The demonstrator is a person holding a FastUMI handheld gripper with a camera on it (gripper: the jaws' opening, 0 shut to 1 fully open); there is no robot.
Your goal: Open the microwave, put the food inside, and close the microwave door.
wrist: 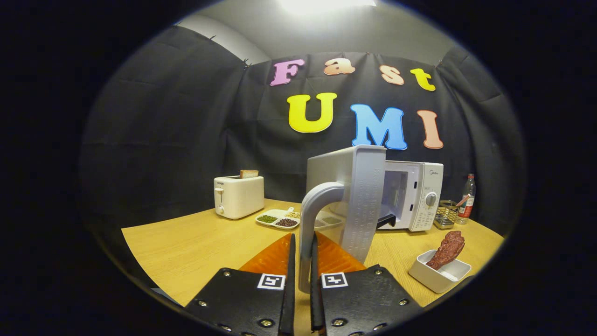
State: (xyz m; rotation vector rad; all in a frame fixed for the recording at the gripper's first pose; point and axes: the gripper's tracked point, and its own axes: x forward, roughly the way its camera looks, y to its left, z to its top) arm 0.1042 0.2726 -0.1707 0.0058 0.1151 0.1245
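A white microwave (417, 193) stands on the wooden table (196, 245), its door (347, 186) swung wide open toward me. The door's curved grey handle (313, 210) runs down between my fingers, and my gripper (303, 261) is shut on it. The dark oven cavity (394, 191) shows behind the door's edge. To the right of my fingers a small white square dish (438, 273) holds a piece of dark reddish-brown food (447, 249), leaning upright.
A white toaster (239, 196) with a slice of bread stands at the back left. A white divided tray (280, 218) of beans and grains lies in front of the microwave. A wire basket (447, 213) and a bottle (467, 196) stand right of the microwave.
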